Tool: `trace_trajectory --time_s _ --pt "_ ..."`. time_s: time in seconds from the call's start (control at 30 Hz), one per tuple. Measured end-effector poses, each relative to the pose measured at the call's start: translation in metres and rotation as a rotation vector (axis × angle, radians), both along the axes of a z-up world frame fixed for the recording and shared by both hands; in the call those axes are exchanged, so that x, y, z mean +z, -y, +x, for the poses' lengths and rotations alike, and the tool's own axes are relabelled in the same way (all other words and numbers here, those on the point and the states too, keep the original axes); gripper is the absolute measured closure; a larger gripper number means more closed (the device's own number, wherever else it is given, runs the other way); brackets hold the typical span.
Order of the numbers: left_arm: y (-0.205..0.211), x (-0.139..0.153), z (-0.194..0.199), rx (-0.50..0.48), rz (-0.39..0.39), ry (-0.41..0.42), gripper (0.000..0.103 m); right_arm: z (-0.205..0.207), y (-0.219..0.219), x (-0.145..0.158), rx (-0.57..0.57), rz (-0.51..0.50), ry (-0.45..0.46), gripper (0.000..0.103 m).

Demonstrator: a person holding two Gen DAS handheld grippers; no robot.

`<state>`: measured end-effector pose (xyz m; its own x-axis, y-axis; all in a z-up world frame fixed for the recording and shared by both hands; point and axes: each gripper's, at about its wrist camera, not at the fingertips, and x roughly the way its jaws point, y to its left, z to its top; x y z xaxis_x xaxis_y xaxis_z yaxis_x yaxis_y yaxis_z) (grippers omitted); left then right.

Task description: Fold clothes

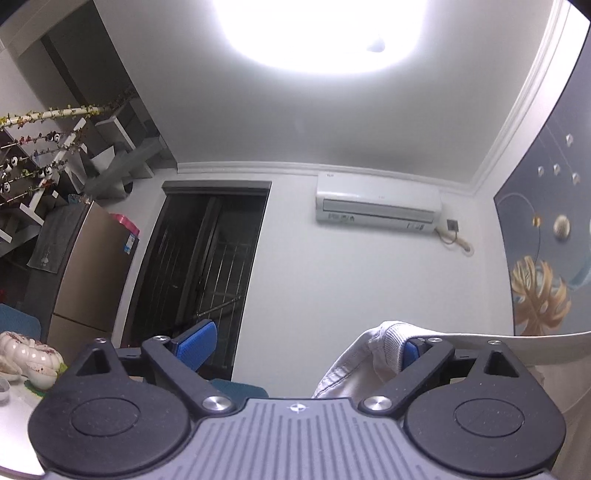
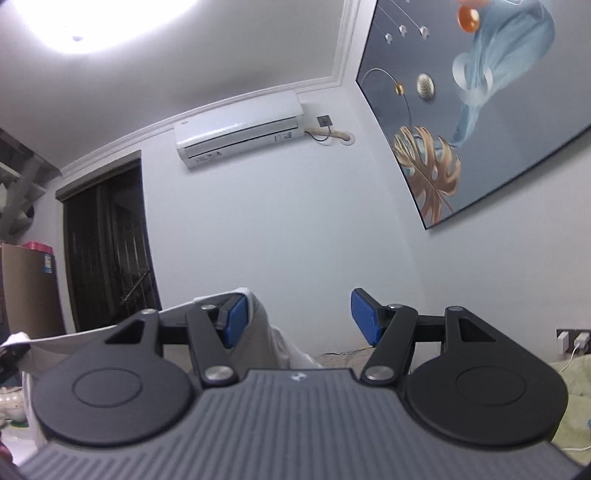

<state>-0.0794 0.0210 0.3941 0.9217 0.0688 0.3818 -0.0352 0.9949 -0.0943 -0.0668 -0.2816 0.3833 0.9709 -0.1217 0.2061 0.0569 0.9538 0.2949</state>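
At the far left of the left wrist view, a pale table [image 1: 14,417] is seen with a white shell-shaped dish [image 1: 29,358] on it, and behind it a bronze fridge [image 1: 88,273] is draped with a grey towel [image 1: 55,240]; shelves [image 1: 48,158] strung with flower garlands are mounted above. A dark doorway [image 1: 207,273] is set in the white wall, an air conditioner [image 1: 376,206] is fixed high beside it, and a large painting [image 1: 546,236] with a gold leaf is hung on the right wall. The ceiling is washed out by a bright lamp [image 1: 317,33]. The left gripper [image 1: 303,343] is held released, its fingers wide apart, with the beige garment [image 1: 354,365] draped over the right-hand finger. The right gripper [image 2: 299,317] is likewise spread apart, and the same garment is hung over its left finger, stretched taut toward the left edge. A green cloth [image 2: 572,391] and a wall socket [image 2: 572,341] are seen at the far right.
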Motion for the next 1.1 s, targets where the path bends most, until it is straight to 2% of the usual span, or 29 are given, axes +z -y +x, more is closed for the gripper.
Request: trace_trajectory --time_s 0.07,0.13,0.23,0.33,0.47,0.67,0.83,1.0,1.1 --pt "0.003 0.016 -0.017 -0.004 0.007 0.011 0.005 -0.009 0.001 0.014 0.008 -0.005 -0.009 0.04" --pt "0.006 0.028 -0.019 -0.012 0.023 0.001 0.005 -0.014 0.003 0.025 0.006 -0.017 -0.021 0.04" --pt "0.013 0.031 -0.002 -0.022 0.046 -0.043 0.004 -0.005 0.004 0.03 -0.02 -0.052 -0.049 0.04" --pt "0.019 0.016 0.031 -0.025 0.062 -0.084 0.003 0.021 0.007 0.019 -0.04 -0.079 -0.083 0.039" --pt "0.022 -0.022 0.111 -0.017 0.07 -0.168 0.002 0.078 0.008 -0.009 -0.048 -0.086 -0.141 0.037" --pt "0.021 -0.092 0.256 -0.019 0.043 -0.294 0.002 0.208 0.016 -0.077 -0.033 -0.039 -0.264 0.037" --pt "0.029 -0.164 0.388 -0.004 0.064 -0.389 0.002 0.327 0.025 -0.144 -0.028 -0.006 -0.357 0.037" --pt "0.038 -0.28 0.522 -0.002 0.081 -0.537 0.002 0.452 0.026 -0.241 -0.032 -0.009 -0.472 0.037" --pt "0.042 -0.367 0.597 -0.016 0.079 -0.66 0.002 0.522 0.03 -0.311 -0.027 0.012 -0.566 0.037"
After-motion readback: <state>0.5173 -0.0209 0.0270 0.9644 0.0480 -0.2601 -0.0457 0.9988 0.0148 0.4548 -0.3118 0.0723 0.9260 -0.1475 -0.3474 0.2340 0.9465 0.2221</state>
